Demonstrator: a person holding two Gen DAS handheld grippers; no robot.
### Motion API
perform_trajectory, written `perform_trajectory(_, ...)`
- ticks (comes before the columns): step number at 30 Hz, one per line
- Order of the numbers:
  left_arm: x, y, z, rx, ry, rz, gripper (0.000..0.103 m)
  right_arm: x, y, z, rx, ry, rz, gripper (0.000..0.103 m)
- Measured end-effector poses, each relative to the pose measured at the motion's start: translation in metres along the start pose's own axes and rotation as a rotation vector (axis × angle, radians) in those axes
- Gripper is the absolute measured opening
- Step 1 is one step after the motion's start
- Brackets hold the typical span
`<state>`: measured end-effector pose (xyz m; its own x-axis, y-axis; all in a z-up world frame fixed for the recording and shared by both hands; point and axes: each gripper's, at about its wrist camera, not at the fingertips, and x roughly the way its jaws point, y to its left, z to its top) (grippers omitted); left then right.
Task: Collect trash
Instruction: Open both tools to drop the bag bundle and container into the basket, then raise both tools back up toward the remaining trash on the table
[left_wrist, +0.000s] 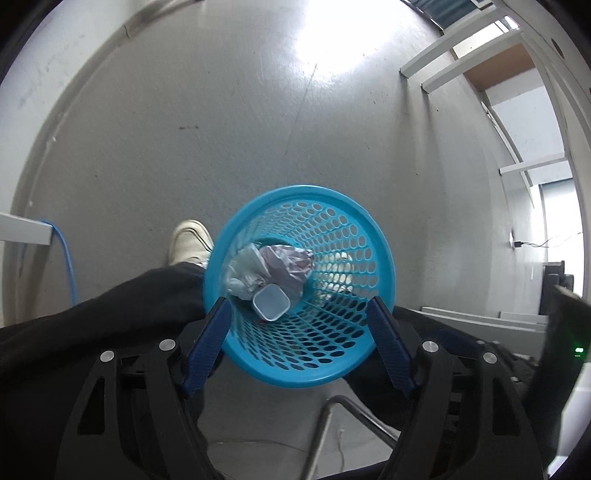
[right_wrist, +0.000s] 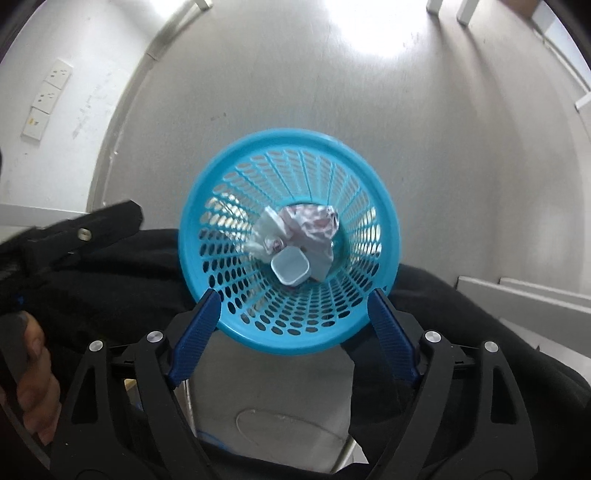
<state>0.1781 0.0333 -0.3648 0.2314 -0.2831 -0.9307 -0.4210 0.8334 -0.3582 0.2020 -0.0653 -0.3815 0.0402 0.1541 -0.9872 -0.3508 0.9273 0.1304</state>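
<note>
Both the left tongs (left_wrist: 297, 347) and the right tongs (right_wrist: 291, 332) stood wide open and empty directly above the blue basket (right_wrist: 229, 162), where the trash (right_wrist: 295, 243) lay at the bottom.

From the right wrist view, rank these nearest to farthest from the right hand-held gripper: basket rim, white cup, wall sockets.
1. Basket rim: its near edge sits between the fingers of the open right hand-held gripper.
2. White cup: down on the basket's bottom, beside crumpled wrappers.
3. Wall sockets: far upper left, on the wall.
</note>
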Motion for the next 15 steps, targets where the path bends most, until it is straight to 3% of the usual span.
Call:
perform_trajectory(10,-0.04,-0.004,-0.022,0.077,-0.113,0.065,0.075,-0.035,0.004,-0.018,-0.025,-0.091,-0.029,0.081)
perform_trajectory(15,-0.07,-0.001,-0.039,0.081,-0.205,0.045,0.075,-0.054,0.012,-0.032,-0.056,-0.134,-0.04,0.084)
